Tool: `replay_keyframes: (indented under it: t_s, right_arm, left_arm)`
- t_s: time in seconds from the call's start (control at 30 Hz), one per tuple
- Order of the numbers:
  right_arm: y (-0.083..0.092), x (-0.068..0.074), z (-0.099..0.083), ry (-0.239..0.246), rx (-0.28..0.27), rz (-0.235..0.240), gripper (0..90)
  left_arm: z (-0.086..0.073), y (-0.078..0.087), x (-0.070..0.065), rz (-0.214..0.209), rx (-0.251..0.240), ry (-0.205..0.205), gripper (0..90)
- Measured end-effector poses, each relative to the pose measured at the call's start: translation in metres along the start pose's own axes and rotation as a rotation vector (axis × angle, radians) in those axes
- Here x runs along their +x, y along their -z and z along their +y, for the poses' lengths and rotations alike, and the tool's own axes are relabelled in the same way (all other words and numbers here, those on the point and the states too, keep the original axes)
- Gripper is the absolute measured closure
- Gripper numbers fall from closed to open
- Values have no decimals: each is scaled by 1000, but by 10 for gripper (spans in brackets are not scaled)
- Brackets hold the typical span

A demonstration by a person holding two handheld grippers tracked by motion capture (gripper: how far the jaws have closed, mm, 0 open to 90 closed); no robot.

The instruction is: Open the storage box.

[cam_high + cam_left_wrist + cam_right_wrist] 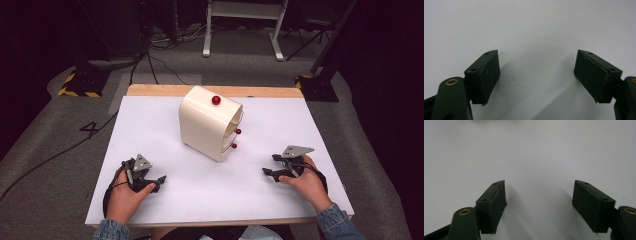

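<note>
- On the white table top (200, 190), my left gripper (161, 178) rests near the front left corner, held in my left hand (127, 192), jaws spread wide with nothing between them.
- Across the board, my right gripper (266, 171) sits near the front right edge in my right hand (305, 182), jaws likewise parted and empty.
- Between and beyond the two grippers, well apart from both, stands a cream-coloured drawer cabinet (207, 125), turned at an angle to the table edge.
- One red knob (216, 100) shows on its rounded top; two smaller red knobs (238, 131) mark the drawer fronts on its right-facing side.
- From my left gripper view, bare white surface (536, 37) lies between the black pads (487, 75); the right gripper view shows the same between its pads (494, 205).
</note>
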State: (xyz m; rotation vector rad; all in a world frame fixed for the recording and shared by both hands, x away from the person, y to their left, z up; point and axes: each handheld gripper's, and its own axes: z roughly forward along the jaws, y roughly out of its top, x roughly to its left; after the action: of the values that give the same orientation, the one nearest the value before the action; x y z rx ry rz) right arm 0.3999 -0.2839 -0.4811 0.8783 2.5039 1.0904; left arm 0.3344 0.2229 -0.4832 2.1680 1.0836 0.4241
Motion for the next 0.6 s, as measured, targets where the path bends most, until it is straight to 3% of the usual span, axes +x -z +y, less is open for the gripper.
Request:
replay_keyframes:
  t_s: [0.13,0.3,0.6]
  right_arm:
    - [2,2,5,14,20,26,389]
    - [1,5,11,24,19,40,394]
    - [3,11,37,34,-96,83,447]
  left_arm:
    - [0,0,-1,3,-2,0,211]
    - [0,0,0,3,-5,1,211]
    - [-1,0,0,1,-5,2,211]
